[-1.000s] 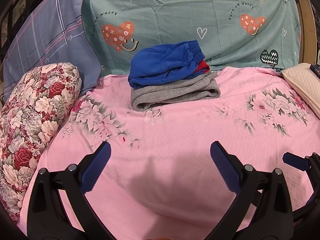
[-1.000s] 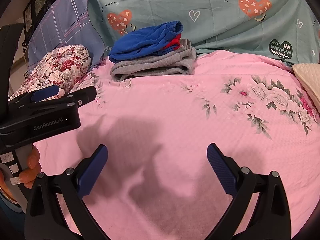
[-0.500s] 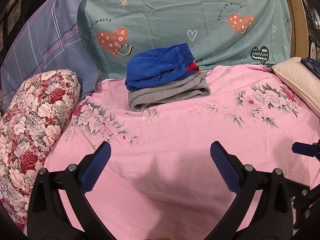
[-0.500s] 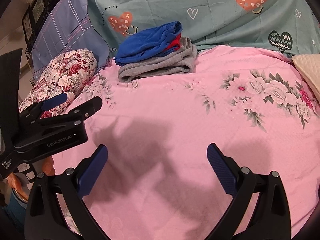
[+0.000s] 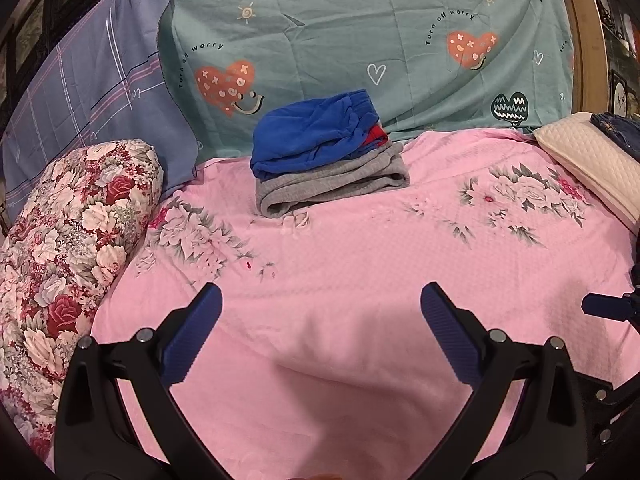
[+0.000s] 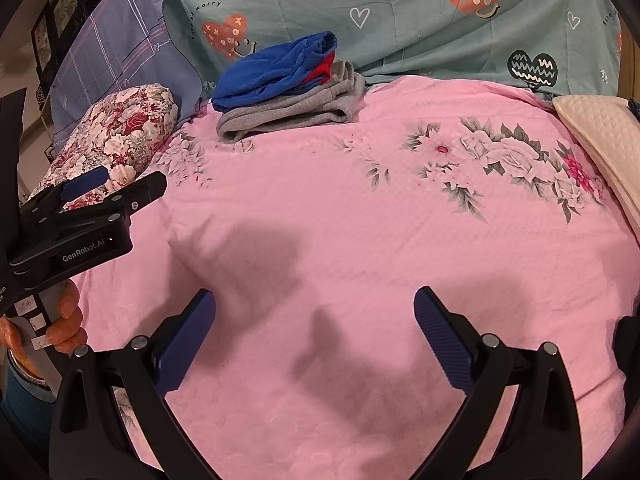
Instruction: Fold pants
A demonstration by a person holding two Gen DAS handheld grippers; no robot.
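- Right up close, the left gripper [image 5: 320, 332] hangs over the pink sheet [image 5: 360, 280] with its two blue pads [image 5: 192, 336] wide apart and nothing between them.
- The right gripper [image 6: 314, 336] hangs over the same sheet, and its pads [image 6: 442, 340] are wide apart too, holding nothing.
- At the left edge of the right view, a hand [image 6: 66, 320] grips the handle of the left gripper.
- At the right edge of the left view, a bit of the right gripper pokes in, with one blue tip showing.
- Dark shadows lie on the sheet just in front of the right gripper.
- The middle of the sheet is flat, with grey and white flowers printed on it.
- On the left side lies a flowery pillow [image 5: 68, 248], red and white.
- On the right side lies a cream pillow [image 5: 592, 168], with something dark blue on its far end.
- Far back, well away from both grippers, sits a stack of folded pants.
- The grey pants [image 5: 332, 188] are at the bottom, lying on the sheet.
- The blue pants [image 5: 312, 136] are on top, and a bit of red [image 5: 376, 136] peeks out between the two.
- Behind the stack stands a green cloth [image 5: 360, 40] with hearts on it.
- To its left is a purple checked cloth [image 5: 92, 92].
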